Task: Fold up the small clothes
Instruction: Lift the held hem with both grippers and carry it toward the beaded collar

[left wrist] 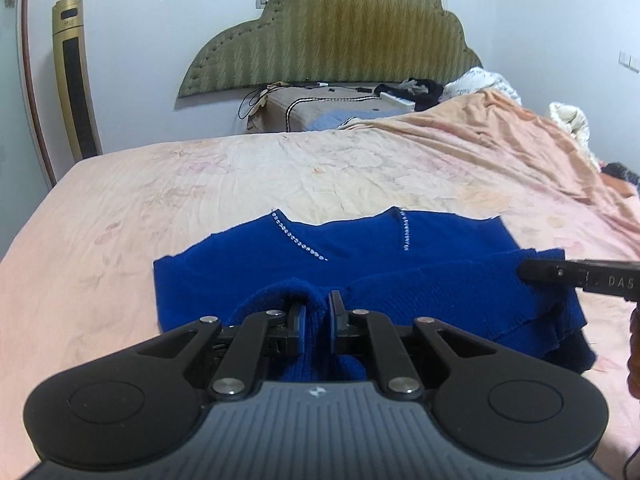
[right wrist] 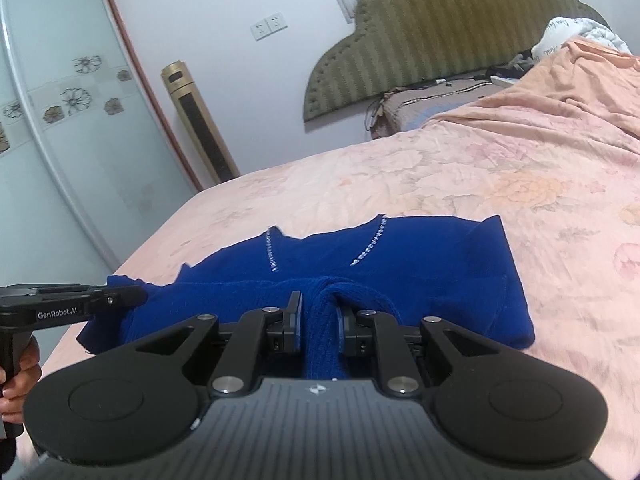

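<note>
One blue knit top [left wrist: 360, 248] lies on the bed [left wrist: 200, 184], its neckline with two rhinestone strips [left wrist: 298, 240] toward the headboard [left wrist: 332, 40], its long axis across the bed. Two grippers: the left gripper [left wrist: 318, 316] and right gripper [right wrist: 318, 316] each have their fingers clamped on a bunched fold of its near edge. Legible writing: "GenRobot.AI" and "DAS".

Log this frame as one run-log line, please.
left tongs: shut on blue sweater | right tongs: shut on blue sweater | bed sheet: beneath | fold: unfinished
</note>
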Tool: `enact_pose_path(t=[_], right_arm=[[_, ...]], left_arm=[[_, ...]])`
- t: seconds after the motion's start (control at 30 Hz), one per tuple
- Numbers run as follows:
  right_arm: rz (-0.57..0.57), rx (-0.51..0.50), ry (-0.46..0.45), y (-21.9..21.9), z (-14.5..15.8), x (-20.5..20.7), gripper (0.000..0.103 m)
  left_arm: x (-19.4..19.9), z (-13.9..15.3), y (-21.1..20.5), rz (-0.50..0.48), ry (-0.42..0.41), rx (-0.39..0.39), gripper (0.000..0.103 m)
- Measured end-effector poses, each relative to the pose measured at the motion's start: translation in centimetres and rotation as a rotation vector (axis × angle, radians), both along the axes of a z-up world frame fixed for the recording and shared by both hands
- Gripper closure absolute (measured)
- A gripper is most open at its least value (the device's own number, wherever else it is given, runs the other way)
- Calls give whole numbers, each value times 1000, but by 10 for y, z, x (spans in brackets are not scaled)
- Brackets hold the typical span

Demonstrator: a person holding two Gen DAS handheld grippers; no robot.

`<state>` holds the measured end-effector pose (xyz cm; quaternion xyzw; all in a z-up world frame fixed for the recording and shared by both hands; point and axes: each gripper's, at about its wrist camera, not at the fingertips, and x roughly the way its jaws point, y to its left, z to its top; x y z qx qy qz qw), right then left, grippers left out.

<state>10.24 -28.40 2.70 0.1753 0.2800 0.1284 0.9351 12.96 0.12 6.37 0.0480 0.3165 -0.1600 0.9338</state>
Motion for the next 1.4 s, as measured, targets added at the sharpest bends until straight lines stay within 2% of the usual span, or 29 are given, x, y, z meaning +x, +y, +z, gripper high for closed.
enact_pose_path(t=[0.2, 0.43, 0.6, 0.63, 0.8, 0.97, 1.03, 1.1, 1.2, 1.4], right_arm=[[-22, -5, 50, -4, -15, 31, 83], [-36, 34, 121, -9, -38, 61, 83], [-44, 54, 160, -13, -51, 73, 83], [-43, 48, 167, -13, -53, 75, 77], [-23, 60, 184, -18, -57, 76, 73], [-2, 128, 204, -30, -57, 66, 66], [10, 157, 211, -34, -58, 60, 58], [21, 194, 221, -39, -59, 56, 56], [29, 233, 230, -43, -61, 47, 54], [36, 285, 247, -47, -66, 32, 53]], left_arm=[[30, -14, -11, 14, 17, 44, 93], [57, -40, -20, 32, 51, 98, 93], [70, -55, -18, 37, 84, 88, 92], [72, -58, -17, 36, 92, 83, 92], [73, -63, -12, 13, 105, 69, 91], [72, -63, 9, -2, 143, -6, 88], [73, -63, 22, 2, 170, -59, 84], [75, -64, 34, 21, 192, -106, 72], [73, -65, 47, 40, 213, -160, 68], [60, -64, 53, 40, 212, -168, 68]])
